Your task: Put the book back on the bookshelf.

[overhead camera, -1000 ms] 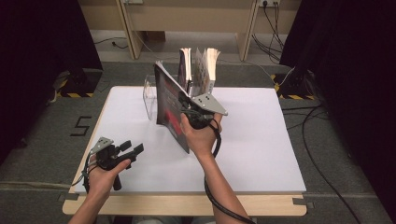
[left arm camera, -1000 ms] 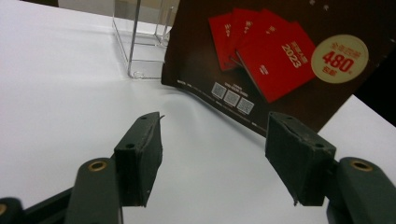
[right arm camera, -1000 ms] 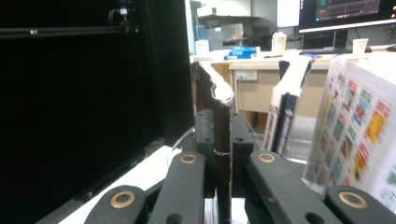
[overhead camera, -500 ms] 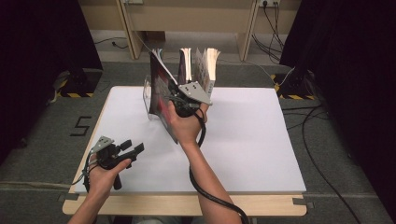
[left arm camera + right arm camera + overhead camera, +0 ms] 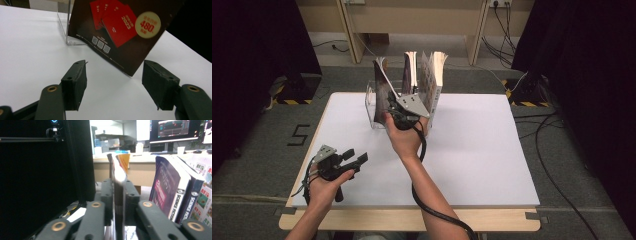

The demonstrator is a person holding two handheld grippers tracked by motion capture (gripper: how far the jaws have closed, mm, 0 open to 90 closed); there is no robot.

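A dark brown magazine (image 5: 382,87) with red booklets printed on its cover (image 5: 120,32) stands tilted at the left end of a clear acrylic stand (image 5: 372,107) at the back of the white table (image 5: 472,150). My right gripper (image 5: 391,106) is at its near edge. Its jaws have just been opening, and the magazine's edge (image 5: 117,170) still stands between the pads (image 5: 107,195), which sit close on either side. My left gripper (image 5: 356,156) rests low near the table's front left, open (image 5: 115,72) and empty, pointing at the magazine.
More books (image 5: 434,75) stand upright in the stand to the right of the magazine, among them a purple-covered one (image 5: 166,192). Cables trail over the floor on the right (image 5: 557,150). A wooden desk (image 5: 412,20) stands behind the table.
My right hand has carried the magazine back and to the left into the stand, and it now stands more upright. The left hand has kept still.
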